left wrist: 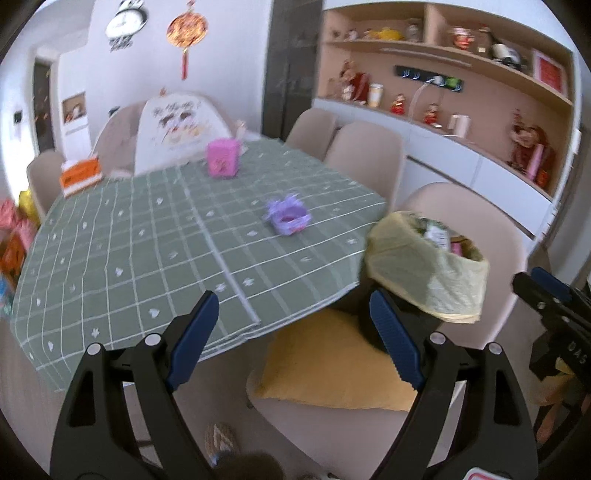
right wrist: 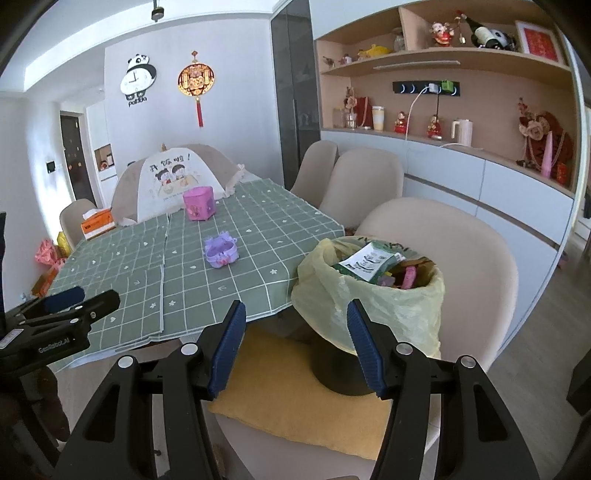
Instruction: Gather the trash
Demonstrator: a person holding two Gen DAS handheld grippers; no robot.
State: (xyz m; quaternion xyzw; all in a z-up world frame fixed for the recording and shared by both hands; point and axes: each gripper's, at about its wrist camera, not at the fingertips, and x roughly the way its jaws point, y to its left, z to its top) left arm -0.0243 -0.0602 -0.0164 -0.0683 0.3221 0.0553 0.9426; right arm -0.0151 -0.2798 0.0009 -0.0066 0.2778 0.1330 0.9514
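Bin (right wrist: 369,306) upright on chair, mouth facing up

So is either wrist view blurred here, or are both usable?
Left wrist view: motion-smeared, the panda clock and purple box soft. Right wrist view: sharp, the label in the trash bin well defined. Both bend the shelves with fisheye distortion.

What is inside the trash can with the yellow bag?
On top in the trash can lies a green and white wrapper, with pink packaging beside it. Whatever sits deeper down is covered by these.
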